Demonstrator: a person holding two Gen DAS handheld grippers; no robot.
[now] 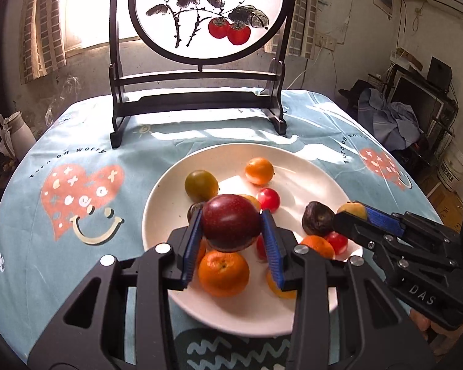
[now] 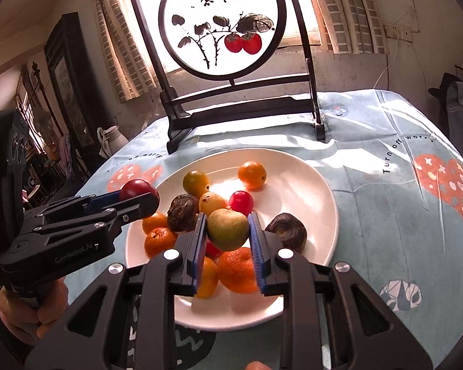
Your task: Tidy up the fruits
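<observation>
Two grippers above plate [image 1: 169,185]: left gripper [image 1: 231,228] clamps red plum [image 1: 231,225], right gripper [image 2: 227,231] green-yellow fruit [image 2: 227,229].

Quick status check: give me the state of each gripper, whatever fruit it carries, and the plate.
left gripper: shut on the dark red fruit.
dark red fruit: pinched between the blue fingers, above the plate.
right gripper: shut on the yellow-green fruit.
yellow-green fruit: gripped on both sides, above the plate.
white plate: on the tablecloth, holding a loose pile of other fruit.
</observation>
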